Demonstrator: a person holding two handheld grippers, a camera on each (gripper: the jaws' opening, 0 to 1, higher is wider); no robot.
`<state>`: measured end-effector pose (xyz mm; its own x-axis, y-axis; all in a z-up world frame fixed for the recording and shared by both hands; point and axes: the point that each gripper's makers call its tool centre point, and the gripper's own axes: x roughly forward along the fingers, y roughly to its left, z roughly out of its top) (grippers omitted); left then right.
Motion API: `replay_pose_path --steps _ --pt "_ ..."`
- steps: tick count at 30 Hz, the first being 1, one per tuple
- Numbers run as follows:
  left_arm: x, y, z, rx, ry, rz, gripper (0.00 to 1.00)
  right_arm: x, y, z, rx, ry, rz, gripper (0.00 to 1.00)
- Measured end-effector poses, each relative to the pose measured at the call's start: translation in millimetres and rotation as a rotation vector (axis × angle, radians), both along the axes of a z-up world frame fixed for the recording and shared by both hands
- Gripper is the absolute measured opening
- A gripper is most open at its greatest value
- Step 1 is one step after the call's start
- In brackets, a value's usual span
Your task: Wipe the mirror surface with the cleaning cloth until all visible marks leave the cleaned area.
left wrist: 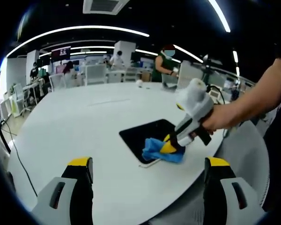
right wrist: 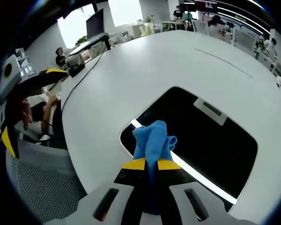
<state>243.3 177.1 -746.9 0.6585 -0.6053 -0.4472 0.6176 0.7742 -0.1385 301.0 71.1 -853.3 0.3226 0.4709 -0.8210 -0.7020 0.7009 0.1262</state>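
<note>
1. The right gripper (right wrist: 151, 164) sits at the bottom centre of the right gripper view, its jaws pressed together on a blue cloth (right wrist: 152, 137) that bunches up just above the yellow tips.
2. In the left gripper view the same cloth (left wrist: 155, 152) lies at the near corner of the mirror (left wrist: 145, 136), right of centre, with the right gripper (left wrist: 168, 146) pressing it down and a hand (left wrist: 218, 118) behind it.
3. The left gripper (left wrist: 149, 169) rises from the bottom of its own view with jaws spread wide and nothing between them; it hangs over the white table (left wrist: 84, 122), well apart from the mirror.
4. The mirror (right wrist: 196, 140) lies flat on the table (right wrist: 145, 65). It is a dark rounded rectangle; in the right gripper view its long axis runs from centre left down to lower right.
5. Handling, as a judgement: the cloth is soft, light and limp, so it folds under pressure. A pinch on a gathered fold, as now, should keep it from slipping out.
6. The mirror looks stiff, smooth and probably fragile; it may slide on the slick tabletop, so the free gripper could steady an edge.
7. No marks can be made out on the dark surface; reflections of ceiling lights cross it.
</note>
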Motion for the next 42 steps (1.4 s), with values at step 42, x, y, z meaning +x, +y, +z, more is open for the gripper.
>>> replay_pose_path --steps 42 --pt "1.4 -19 -2.6 0.013 0.005 -0.009 0.99 0 -38 -0.6 0.044 0.063 -0.011 0.01"
